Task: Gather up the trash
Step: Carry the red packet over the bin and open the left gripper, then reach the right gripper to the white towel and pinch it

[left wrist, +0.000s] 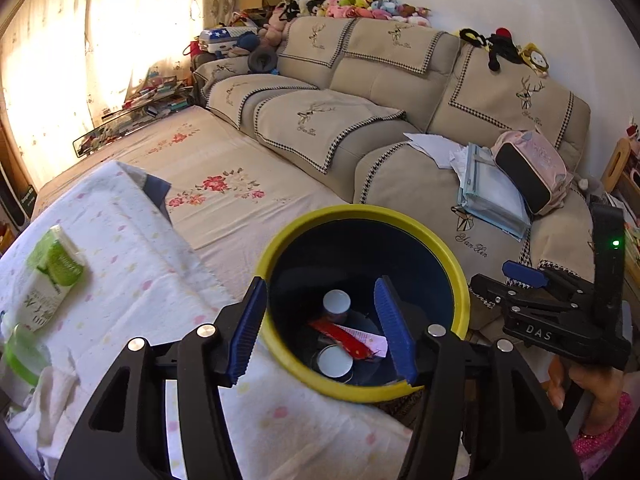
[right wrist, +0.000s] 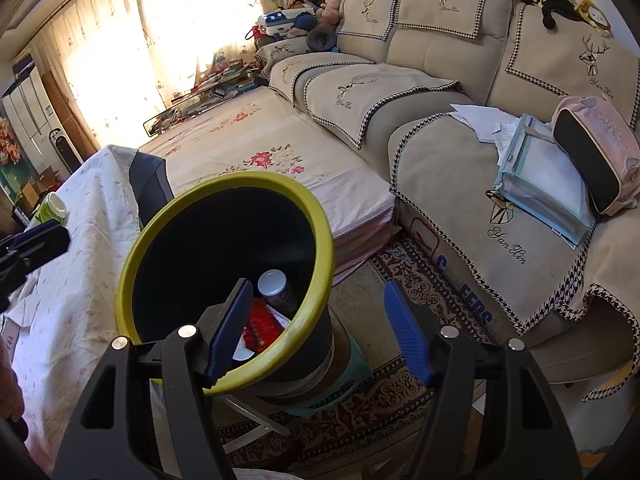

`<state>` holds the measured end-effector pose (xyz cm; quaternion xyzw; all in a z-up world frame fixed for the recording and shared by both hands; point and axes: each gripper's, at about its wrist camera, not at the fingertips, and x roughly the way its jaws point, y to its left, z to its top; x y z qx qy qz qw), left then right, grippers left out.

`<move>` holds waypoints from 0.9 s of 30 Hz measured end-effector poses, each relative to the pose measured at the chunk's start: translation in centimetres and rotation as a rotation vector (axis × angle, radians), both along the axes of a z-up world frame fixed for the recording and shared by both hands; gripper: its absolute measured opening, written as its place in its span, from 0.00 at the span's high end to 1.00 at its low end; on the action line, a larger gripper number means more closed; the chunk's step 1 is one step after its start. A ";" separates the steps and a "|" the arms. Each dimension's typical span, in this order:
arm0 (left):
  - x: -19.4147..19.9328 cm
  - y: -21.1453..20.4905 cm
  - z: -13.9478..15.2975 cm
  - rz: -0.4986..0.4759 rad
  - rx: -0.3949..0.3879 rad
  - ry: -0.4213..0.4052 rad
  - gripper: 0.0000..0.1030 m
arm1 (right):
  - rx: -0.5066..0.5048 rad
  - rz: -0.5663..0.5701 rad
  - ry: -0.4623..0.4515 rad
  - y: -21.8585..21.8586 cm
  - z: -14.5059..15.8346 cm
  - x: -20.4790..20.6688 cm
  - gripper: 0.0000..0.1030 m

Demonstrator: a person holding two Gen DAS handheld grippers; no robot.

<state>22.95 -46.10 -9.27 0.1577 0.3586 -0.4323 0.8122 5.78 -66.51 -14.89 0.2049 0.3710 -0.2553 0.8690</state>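
A dark bin with a yellow rim point(left wrist: 276, 248) stands beside the cloth-covered table. It holds two white-lidded cans point(left wrist: 337, 301), a red wrapper point(left wrist: 340, 338) and a pink slip. My left gripper point(left wrist: 320, 332) hangs open right above the bin's mouth, nothing between its blue pads. My right gripper point(right wrist: 320, 334) is open and empty too, its left finger over the bin's near rim point(right wrist: 240, 178), its right finger over the rug. The right wrist view shows a can point(right wrist: 274, 280) and the red wrapper point(right wrist: 260, 326) inside. On the table lies a green-and-white carton point(left wrist: 52, 276).
A white dotted cloth covers the table point(left wrist: 140, 280), with a green cup point(left wrist: 20, 352) at its left edge. The bin sits on a teal stool point(right wrist: 352, 376) on a patterned rug point(right wrist: 400, 400). A beige sofa point(left wrist: 400, 80) carries papers and a pink backpack point(left wrist: 532, 172).
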 end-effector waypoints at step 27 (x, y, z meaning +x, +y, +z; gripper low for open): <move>8.1 40.3 2.4 0.886 -0.192 -0.228 0.13 | -0.068 0.506 0.025 18.0 3.0 11.4 0.36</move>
